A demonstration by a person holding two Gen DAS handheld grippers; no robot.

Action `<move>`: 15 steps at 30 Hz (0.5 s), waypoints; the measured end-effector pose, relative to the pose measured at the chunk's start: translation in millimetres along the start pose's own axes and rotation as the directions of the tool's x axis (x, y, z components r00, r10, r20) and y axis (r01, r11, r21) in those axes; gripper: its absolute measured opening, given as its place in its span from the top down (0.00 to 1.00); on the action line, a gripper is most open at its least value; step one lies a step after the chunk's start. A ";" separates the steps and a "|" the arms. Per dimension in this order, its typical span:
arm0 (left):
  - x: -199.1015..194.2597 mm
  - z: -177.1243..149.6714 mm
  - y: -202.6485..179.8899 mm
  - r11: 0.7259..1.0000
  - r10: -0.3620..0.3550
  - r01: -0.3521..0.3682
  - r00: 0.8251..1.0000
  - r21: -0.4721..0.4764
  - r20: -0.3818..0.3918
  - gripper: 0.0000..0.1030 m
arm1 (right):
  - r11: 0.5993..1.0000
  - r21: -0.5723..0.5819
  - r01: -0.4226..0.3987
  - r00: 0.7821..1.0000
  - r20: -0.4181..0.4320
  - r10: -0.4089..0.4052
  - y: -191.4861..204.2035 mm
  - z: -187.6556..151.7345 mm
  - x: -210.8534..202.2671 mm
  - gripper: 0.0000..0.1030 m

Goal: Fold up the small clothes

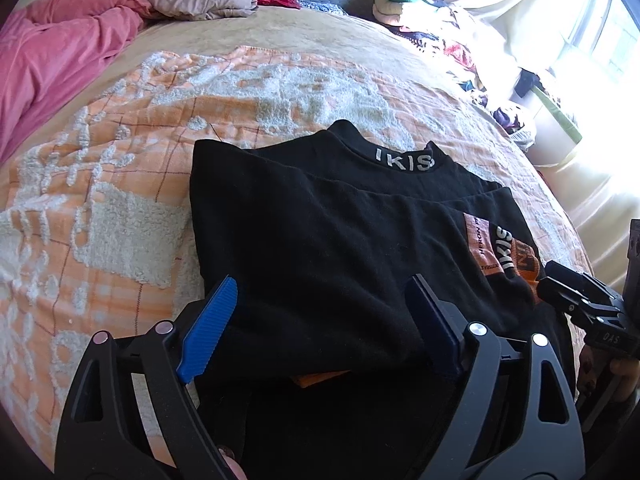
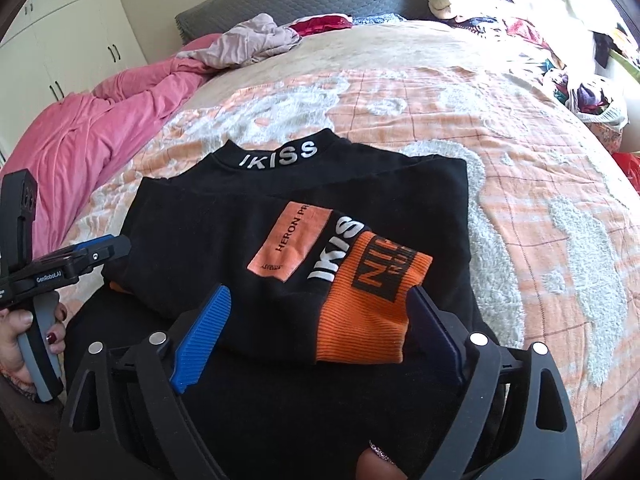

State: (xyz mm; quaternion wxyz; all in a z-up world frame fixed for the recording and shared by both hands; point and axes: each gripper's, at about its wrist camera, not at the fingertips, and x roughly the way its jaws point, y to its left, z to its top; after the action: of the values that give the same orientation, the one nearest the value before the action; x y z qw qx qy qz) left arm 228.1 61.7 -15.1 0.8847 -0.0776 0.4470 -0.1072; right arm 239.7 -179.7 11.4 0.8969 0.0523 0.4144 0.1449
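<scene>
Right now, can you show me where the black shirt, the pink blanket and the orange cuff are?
black shirt (image 2: pixel 192 216): right wrist view, on its folded body.
pink blanket (image 2: pixel 80 136): right wrist view, on its bunched middle.
orange cuff (image 2: pixel 368 312): right wrist view, on the ribbed part.

light: bright daylight from window; glare: blown out there | edges: fisheye-bent, dark corners; focus: sharp

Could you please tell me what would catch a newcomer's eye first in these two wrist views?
First comes the black top, folded in the middle of the orange and white blanket, with white IKISS lettering on its collar and a bright orange cuff lying on top at its near edge. The right gripper stands open around that cuff. Behind, a pink quilt lies bunched at the left.
</scene>
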 end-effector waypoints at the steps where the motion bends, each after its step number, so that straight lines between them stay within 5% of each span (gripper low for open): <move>1: -2.1 -0.1 -0.2 1.000 0.000 0.000 1.000 -0.002 0.005 0.21 | 1.000 0.003 0.001 1.000 0.006 -0.001 -0.6 0.6 -1.6 0.10; 15: -34.0 2.4 -7.0 1.000 -0.005 0.005 0.997 0.006 0.075 0.09 | 1.000 0.001 0.002 0.998 0.063 -0.002 -4.3 4.3 -21.7 0.09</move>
State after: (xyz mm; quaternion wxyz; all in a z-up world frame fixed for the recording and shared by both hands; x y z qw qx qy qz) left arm 209.6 63.9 14.3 0.9008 -0.0799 0.4131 -0.1078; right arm 230.6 -190.2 29.0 0.9097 0.0569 0.3862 0.1418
